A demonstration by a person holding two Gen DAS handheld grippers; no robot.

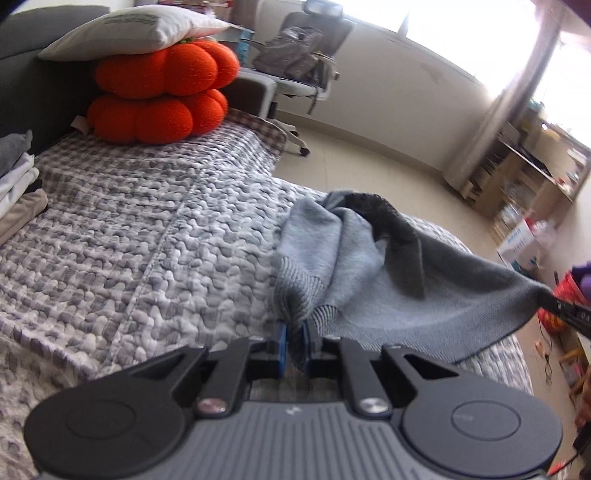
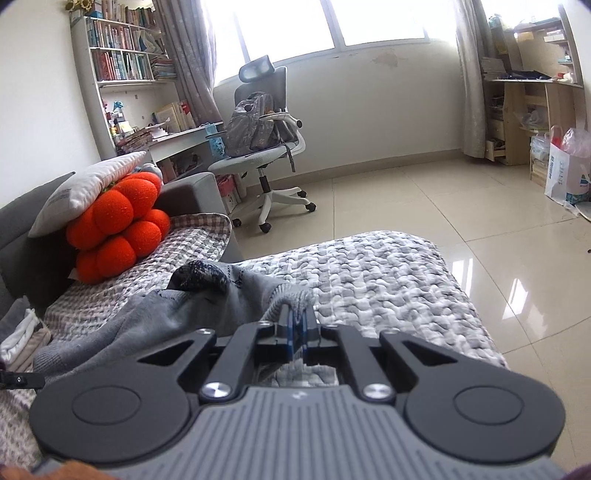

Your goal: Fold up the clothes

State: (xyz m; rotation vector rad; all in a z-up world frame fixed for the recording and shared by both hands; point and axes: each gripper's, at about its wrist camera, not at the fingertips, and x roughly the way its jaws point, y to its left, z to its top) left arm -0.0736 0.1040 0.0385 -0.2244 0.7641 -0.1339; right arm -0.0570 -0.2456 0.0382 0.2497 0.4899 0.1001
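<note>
A grey knit sweater (image 1: pixel 373 266) with ribbed hems and a dark collar hangs bunched above the quilted bed cover (image 1: pixel 147 240). My left gripper (image 1: pixel 294 332) is shut on a ribbed hem edge of it. My right gripper (image 2: pixel 296 326) is shut on another edge of the sweater (image 2: pixel 207 302), and its tip shows at the right edge of the left wrist view (image 1: pixel 561 304). The cloth is stretched between the two grippers, lifted a little off the bed.
Two orange pumpkin cushions (image 1: pixel 162 88) with a white pillow (image 1: pixel 136 29) on top sit at the bed's head. A stack of folded clothes (image 1: pixel 18 188) lies at the left. An office chair (image 2: pixel 266 147), bookshelves and tiled floor lie beyond the bed.
</note>
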